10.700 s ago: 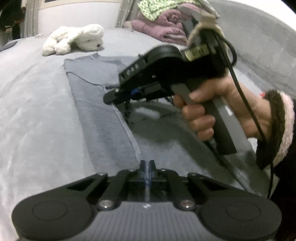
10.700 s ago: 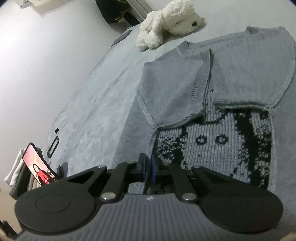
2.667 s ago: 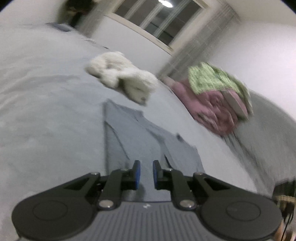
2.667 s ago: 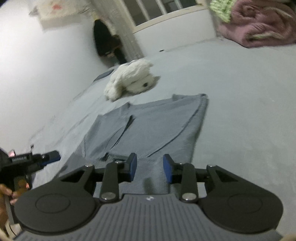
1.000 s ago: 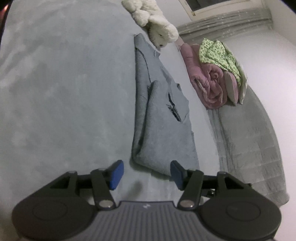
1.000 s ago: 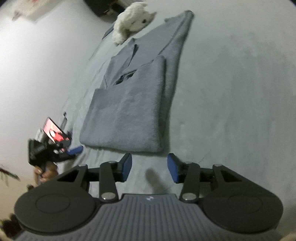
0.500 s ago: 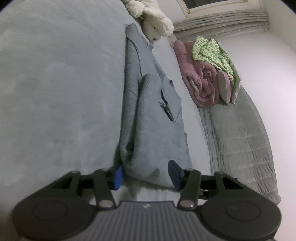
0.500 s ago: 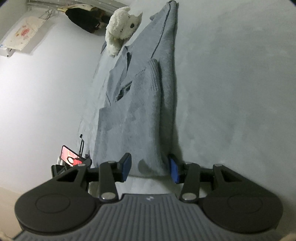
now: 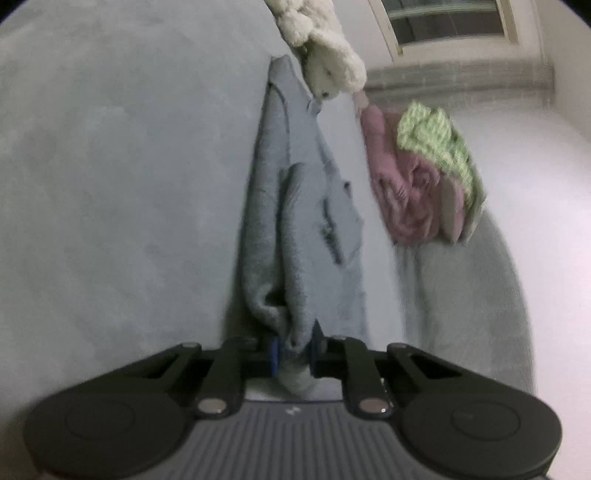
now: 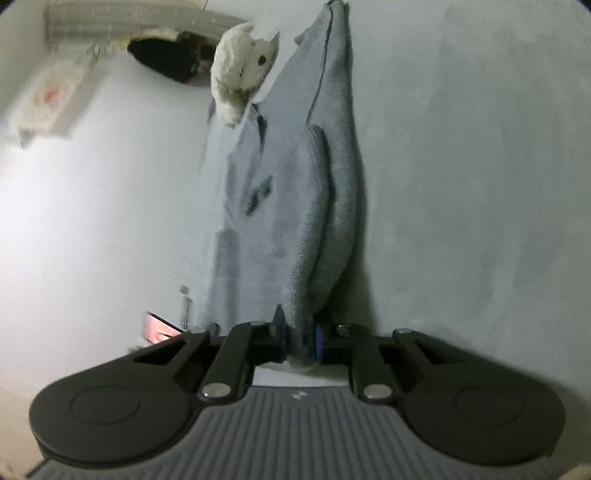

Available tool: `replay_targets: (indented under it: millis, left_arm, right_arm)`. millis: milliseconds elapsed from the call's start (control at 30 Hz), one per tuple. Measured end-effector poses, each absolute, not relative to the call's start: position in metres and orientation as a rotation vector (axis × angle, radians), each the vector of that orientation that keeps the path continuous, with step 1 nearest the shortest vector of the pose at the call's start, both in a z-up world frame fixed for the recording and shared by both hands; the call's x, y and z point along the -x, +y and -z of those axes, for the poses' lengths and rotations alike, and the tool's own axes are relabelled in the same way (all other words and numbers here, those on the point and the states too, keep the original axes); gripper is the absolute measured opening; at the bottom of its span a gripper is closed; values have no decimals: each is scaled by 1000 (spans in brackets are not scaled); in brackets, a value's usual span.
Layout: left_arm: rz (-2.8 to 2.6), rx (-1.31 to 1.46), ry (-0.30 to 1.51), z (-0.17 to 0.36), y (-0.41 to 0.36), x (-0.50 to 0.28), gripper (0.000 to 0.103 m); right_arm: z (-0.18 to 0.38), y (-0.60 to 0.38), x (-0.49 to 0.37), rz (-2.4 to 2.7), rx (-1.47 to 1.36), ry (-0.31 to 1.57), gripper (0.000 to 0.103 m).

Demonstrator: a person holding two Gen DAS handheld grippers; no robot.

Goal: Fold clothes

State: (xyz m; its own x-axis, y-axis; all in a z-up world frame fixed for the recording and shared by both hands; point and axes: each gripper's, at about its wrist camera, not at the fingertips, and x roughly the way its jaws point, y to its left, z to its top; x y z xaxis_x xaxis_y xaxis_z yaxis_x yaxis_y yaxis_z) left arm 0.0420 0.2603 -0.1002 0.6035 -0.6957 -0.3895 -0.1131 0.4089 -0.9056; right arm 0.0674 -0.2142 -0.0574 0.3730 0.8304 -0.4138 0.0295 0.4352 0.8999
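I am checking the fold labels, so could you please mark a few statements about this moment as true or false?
1. Both claws, left claw and right claw, pinch the near edge of the grey sweater. True.
2. The white plush dog lies at the sweater's far end. True.
3. The sweater hangs in the air. False: it lies on the grey bed.
4. The pink bedding covers the sweater. False: it sits apart.

So there's a white plush toy lying on the grey bed cover. Off to one side of the toy sits a heap of pink bedding with a green patterned cloth on top. A window is behind the toy.
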Motion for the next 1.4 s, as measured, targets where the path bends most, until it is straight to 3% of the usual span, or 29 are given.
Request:
replay_targets:
  millis: [467,767,1100,1400]
  left_arm:
    - [403,1302,715,62,256,-3,12]
    - [403,1350,704,38,234,39,12]
    - [424,1410,727,35,213,82,12]
    - [388,1602,730,58,212,68,12]
  right_arm:
    - [9,-228,-56,-622,-1116,971,15]
    - [-24,-227,-50,-600,-1113,933,15]
    - [-23,-230,-24,-572,-1175,943,15]
    - [-6,-235,-40,-509,-1284,971,15]
